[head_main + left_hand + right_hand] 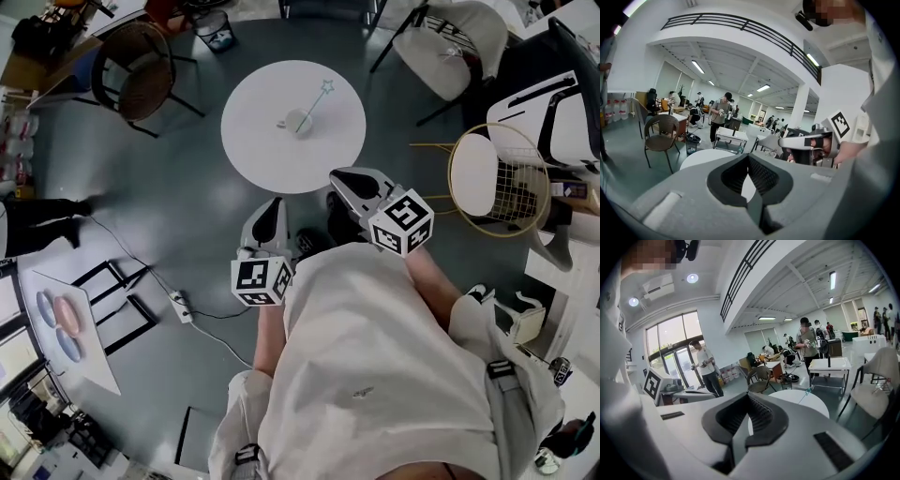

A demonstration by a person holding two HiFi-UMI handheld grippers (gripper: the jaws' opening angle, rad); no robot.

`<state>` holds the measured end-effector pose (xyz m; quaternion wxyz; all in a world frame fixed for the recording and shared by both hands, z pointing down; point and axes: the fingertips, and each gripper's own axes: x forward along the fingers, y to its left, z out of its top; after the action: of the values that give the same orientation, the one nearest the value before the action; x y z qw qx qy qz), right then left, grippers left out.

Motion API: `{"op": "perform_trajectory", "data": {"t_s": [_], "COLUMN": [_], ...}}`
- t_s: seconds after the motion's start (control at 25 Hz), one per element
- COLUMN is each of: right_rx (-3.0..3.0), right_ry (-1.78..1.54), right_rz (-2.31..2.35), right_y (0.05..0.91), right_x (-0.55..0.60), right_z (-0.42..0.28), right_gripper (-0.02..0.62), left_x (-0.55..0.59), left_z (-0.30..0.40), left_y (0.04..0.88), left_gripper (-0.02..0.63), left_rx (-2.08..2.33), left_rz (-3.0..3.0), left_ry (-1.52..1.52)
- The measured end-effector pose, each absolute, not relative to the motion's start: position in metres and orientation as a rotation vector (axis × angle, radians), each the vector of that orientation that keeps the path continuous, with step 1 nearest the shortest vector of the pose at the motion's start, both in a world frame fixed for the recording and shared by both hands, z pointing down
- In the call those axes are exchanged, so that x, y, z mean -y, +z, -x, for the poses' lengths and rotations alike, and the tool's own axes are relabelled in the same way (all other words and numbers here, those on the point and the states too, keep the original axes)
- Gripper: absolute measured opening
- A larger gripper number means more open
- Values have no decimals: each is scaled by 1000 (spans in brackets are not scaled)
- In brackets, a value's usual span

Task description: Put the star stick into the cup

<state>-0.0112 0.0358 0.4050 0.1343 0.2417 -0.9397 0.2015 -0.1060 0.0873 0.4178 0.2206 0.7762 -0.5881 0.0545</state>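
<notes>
On the round white table (253, 141) ahead of me, a small pale cup (299, 123) holds the lower end of the star stick (315, 103), which leans up to the right with its teal star on top. The right gripper view shows the stick (804, 395) on the table (813, 406) far off. Both grippers hang over the floor well short of the table. My left gripper (274, 206) (749, 158) is shut and holds nothing. Beside it, my right gripper (341, 176) (749, 395) is likewise shut and holds nothing.
A small pale object (281, 123) lies next to the cup. Round the table stand a brown wicker chair (141, 80), a white chair (450, 47) and a gold wire chair (492, 178). A power strip and cable (180, 307) lie on the floor at left. People stand in the background.
</notes>
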Motion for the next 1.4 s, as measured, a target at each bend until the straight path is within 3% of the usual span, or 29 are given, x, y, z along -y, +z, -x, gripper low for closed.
{"op": "perform_trajectory", "data": {"t_s": [0.68,1.4], "right_rx": [2678,2706], "right_ry": [593,498], "right_rz": [-918,-902], "right_y": [403,385], "right_x": [-107,-102], "right_z": [-5,-8], "right_gripper": [8,8], "left_x": [-139,-143], "left_z": [113,112], "left_y": [423,415], "left_gripper": [11,12], "left_rx": [1488,1539], "left_rz": [-2263,-2251], "left_ry": [188,178]}}
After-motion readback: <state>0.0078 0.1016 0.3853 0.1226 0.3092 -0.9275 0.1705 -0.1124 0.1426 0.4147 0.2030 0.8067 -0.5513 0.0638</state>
